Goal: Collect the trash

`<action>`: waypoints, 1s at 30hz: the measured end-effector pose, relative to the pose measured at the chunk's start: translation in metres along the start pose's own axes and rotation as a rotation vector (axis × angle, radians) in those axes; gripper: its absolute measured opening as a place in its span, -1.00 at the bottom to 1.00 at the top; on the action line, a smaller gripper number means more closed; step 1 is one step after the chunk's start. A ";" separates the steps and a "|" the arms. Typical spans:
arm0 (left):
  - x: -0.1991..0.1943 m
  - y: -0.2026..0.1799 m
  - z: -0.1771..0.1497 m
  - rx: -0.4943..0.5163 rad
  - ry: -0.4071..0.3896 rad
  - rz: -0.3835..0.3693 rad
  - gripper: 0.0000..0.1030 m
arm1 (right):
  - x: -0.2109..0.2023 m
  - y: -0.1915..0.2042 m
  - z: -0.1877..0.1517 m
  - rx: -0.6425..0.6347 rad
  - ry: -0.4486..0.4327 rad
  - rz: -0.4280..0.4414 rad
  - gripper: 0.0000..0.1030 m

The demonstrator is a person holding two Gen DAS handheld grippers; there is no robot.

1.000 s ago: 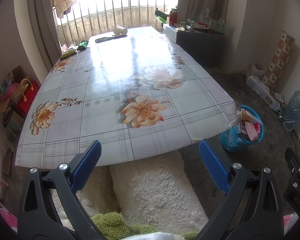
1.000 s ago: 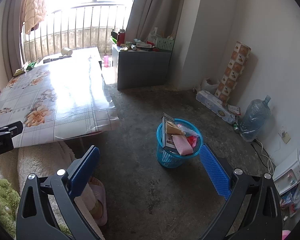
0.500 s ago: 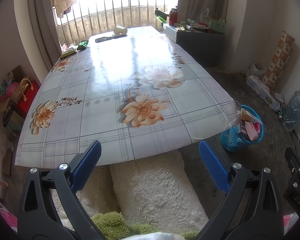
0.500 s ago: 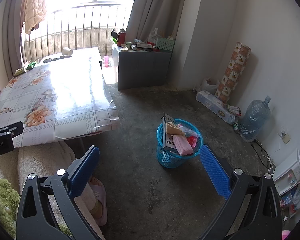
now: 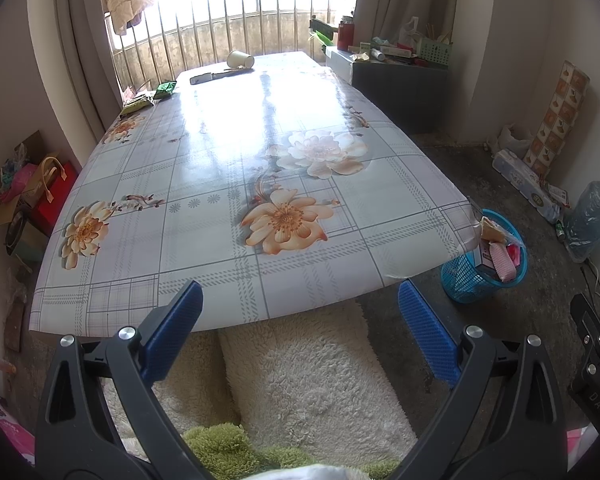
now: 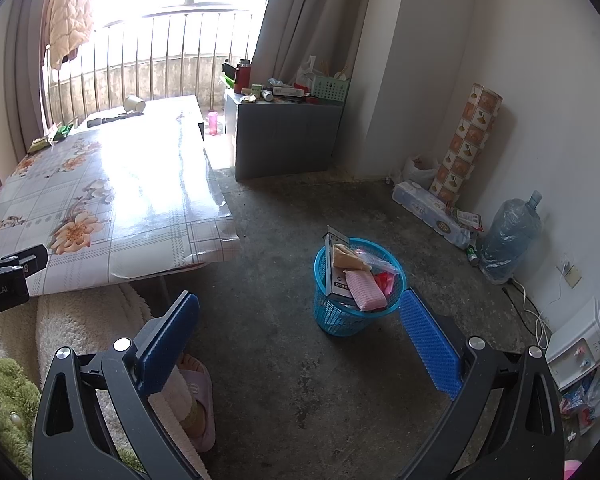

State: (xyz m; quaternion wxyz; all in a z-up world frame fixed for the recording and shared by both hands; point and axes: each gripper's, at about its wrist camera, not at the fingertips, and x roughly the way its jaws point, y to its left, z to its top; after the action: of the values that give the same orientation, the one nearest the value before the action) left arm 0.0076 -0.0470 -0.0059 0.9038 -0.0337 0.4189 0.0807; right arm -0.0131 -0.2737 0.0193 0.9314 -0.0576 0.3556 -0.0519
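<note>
Hovering spread and empty, left tongs (image 5: 298, 320) and right tongs (image 6: 300, 330) faced bench (image 5: 220, 160); next, reaching far cup (image 5: 240, 59), wrappers (image 5: 148, 98) for basket (image 6: 340, 316).

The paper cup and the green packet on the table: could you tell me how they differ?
The paper cup is pale and round, tipped on its side at the far end of the table; the green packet is dark green and lies flat at the far left corner. The cup stands taller than the packet. Neither is held.

Water jug (image 6: 508, 236) by wall — patterned roll (image 6: 466, 140) upright.
</note>
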 end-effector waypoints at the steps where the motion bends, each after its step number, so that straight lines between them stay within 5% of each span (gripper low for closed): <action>1: 0.000 0.000 0.000 0.000 -0.001 0.000 0.83 | 0.000 0.000 0.000 0.000 0.001 0.000 0.89; 30: 0.000 0.000 0.001 0.002 0.001 -0.001 0.83 | 0.000 0.000 0.002 0.000 -0.001 0.002 0.89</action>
State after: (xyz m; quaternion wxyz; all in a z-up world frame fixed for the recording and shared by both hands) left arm 0.0085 -0.0474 -0.0054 0.9038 -0.0330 0.4193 0.0797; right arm -0.0118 -0.2735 0.0209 0.9316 -0.0573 0.3554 -0.0509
